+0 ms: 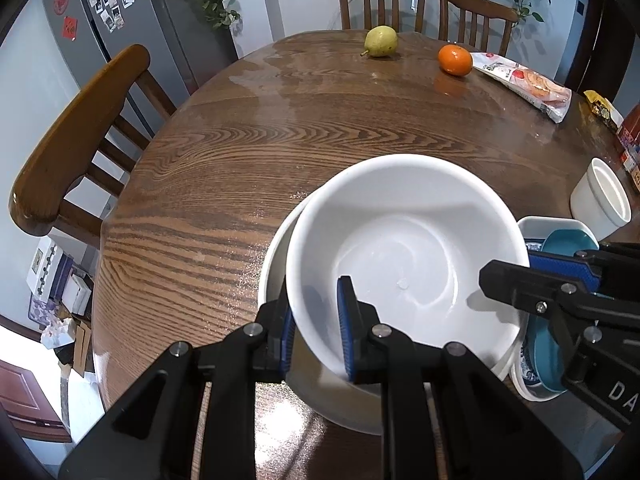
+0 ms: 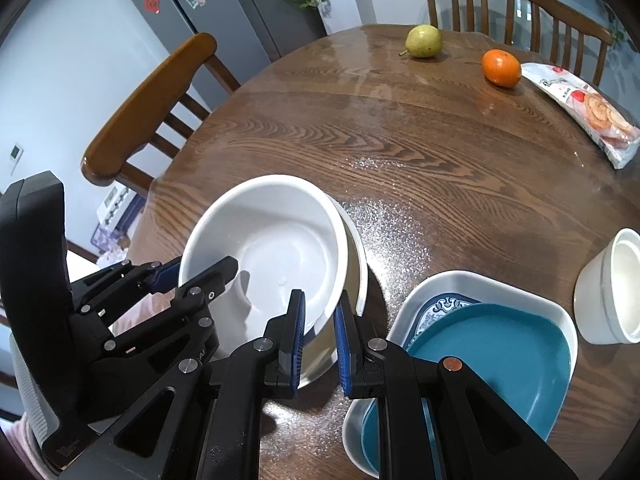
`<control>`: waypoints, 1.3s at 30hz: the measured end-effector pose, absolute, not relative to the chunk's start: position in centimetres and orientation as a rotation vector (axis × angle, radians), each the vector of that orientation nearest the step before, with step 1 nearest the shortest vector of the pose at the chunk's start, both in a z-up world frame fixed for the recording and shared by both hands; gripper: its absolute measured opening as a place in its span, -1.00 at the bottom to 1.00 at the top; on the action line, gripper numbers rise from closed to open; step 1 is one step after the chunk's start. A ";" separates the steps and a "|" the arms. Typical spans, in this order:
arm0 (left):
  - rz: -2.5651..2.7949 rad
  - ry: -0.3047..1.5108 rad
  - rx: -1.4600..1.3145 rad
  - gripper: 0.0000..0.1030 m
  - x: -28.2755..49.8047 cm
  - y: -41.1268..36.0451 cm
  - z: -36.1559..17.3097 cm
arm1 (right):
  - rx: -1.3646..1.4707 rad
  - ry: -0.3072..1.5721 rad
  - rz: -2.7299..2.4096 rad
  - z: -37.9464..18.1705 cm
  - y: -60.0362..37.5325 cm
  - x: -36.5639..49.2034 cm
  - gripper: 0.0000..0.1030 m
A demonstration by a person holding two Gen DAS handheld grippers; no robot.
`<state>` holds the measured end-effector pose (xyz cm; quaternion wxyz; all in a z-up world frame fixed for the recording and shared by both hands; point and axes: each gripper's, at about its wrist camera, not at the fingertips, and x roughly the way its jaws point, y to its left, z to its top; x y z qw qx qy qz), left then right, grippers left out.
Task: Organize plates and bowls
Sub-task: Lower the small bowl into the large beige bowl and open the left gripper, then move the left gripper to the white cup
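Both grippers tilt steeply down over the near edge of the round wooden table (image 1: 224, 152). The left gripper (image 1: 318, 328) pinches the near-left rim of the white bowl (image 1: 404, 248), one blue pad inside the wall and one outside. The right gripper (image 2: 320, 344) has its jaws narrowed around the bowl's right rim, one pad inside and one outside (whether they press the wall, I cannot tell).

The bowl sits mouth up, tipped slightly, nested in a second white bowl (image 2: 358, 256) beneath it. Just to its right lies a teal plate (image 2: 500, 356) stacked on a white dish (image 2: 560, 320). A white cup (image 2: 608, 292) stands further right.
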<state>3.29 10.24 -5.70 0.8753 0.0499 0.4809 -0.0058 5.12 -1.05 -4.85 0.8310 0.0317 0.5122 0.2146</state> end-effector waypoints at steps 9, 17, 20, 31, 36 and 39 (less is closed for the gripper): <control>-0.011 1.009 0.117 -0.62 3.4 10.1 -5.8 | 0.060 1.081 0.443 -4.8 -1.0 5.1 -0.69; -0.013 1.010 0.108 -0.58 3.3 10.1 -5.7 | 0.052 1.077 0.426 -4.6 -1.0 5.0 -0.69; -0.018 1.007 0.107 -0.54 3.2 9.9 -5.6 | 0.058 1.084 0.427 -4.7 -0.9 5.0 -0.57; -0.023 0.953 0.085 -0.05 2.4 9.7 -4.2 | 0.055 1.024 0.430 -3.3 -1.1 4.1 -0.39; -0.019 0.923 0.077 0.34 2.0 9.6 -3.3 | 0.067 0.991 0.426 -2.5 -1.5 3.5 -0.36; -0.013 0.914 0.076 0.51 1.7 9.6 -3.1 | 0.081 0.981 0.418 -2.3 -1.9 3.2 -0.07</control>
